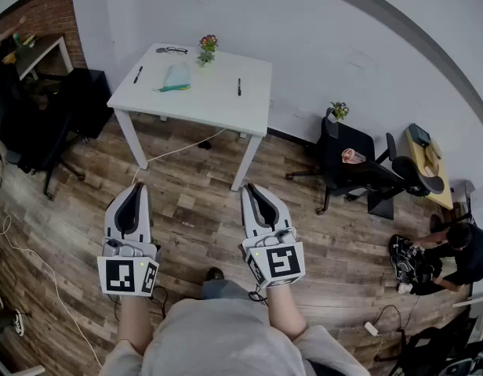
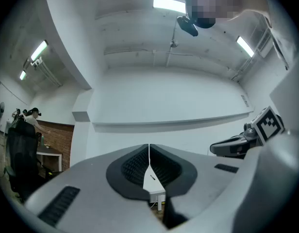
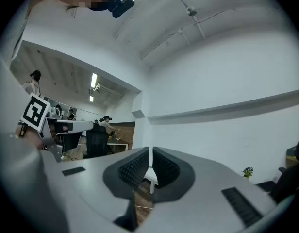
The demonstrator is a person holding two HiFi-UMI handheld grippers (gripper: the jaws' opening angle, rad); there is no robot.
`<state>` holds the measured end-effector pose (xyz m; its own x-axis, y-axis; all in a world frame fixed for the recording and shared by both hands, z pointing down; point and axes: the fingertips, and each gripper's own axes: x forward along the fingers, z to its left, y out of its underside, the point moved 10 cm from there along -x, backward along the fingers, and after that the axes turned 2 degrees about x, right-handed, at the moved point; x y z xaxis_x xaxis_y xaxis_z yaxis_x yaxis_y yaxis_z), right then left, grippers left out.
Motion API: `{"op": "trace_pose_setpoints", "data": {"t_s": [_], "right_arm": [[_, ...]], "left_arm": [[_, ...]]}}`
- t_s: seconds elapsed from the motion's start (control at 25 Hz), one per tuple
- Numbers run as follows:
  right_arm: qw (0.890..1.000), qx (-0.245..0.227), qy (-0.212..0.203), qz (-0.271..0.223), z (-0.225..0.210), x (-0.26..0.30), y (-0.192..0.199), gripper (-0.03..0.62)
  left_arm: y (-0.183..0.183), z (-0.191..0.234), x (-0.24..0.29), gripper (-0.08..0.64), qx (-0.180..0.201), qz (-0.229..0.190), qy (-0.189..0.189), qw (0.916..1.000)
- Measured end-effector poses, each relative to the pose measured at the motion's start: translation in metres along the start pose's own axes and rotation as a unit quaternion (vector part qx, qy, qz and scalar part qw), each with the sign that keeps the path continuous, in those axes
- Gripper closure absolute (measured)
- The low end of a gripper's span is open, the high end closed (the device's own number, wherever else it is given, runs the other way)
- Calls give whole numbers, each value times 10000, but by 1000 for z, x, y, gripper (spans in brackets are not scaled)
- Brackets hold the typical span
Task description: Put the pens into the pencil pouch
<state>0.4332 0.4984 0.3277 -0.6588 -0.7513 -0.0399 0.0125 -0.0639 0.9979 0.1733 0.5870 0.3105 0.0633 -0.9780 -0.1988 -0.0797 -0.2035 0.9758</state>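
A white table (image 1: 218,100) stands across the wooden floor, well ahead of both grippers. On it lie a pale blue pencil pouch (image 1: 176,77), one dark pen (image 1: 138,74) to its left and another dark pen (image 1: 239,87) to its right. My left gripper (image 1: 135,188) and right gripper (image 1: 251,189) are held side by side low in the head view, pointing toward the table and far short of it. Both are shut with nothing between the jaws. The left gripper view shows its gripper (image 2: 149,147) closed, and the right gripper view shows the same for its gripper (image 3: 150,152).
Glasses (image 1: 172,50) and a small flower pot (image 1: 207,49) sit at the table's far edge. A white cable (image 1: 179,150) runs under the table. Black office chairs (image 1: 347,159) stand right, a dark chair (image 1: 49,124) left. A person (image 1: 459,249) crouches at far right.
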Motion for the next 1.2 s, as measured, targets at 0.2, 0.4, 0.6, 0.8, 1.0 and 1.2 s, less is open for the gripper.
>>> {"op": "trace_pose_setpoints", "data": {"t_s": [0.2, 0.4, 0.6, 0.8, 1.0, 1.2], "right_arm": [[10000, 21, 8, -17, -1, -2, 1, 549], [10000, 24, -12, -35, -1, 2, 1, 549], [10000, 8, -63, -40, -8, 14, 1, 549], [9999, 42, -54, -111, -22, 32, 1, 549], [9997, 176, -71, -183, -40, 44, 3, 549], [9995, 196, -141, -190, -51, 57, 6, 549]], "left_arm": [[0, -2, 0, 534, -21, 1, 13, 10000], [1, -1, 4, 534, -6, -13, 16, 10000], [1, -1, 16, 534, 4, -34, -13, 10000], [4, 3, 33, 534, 26, -87, -70, 9999], [5, -1, 48, 532, 61, -218, -145, 9996], [11, -1, 57, 534, 14, -191, -249, 9995]]}}
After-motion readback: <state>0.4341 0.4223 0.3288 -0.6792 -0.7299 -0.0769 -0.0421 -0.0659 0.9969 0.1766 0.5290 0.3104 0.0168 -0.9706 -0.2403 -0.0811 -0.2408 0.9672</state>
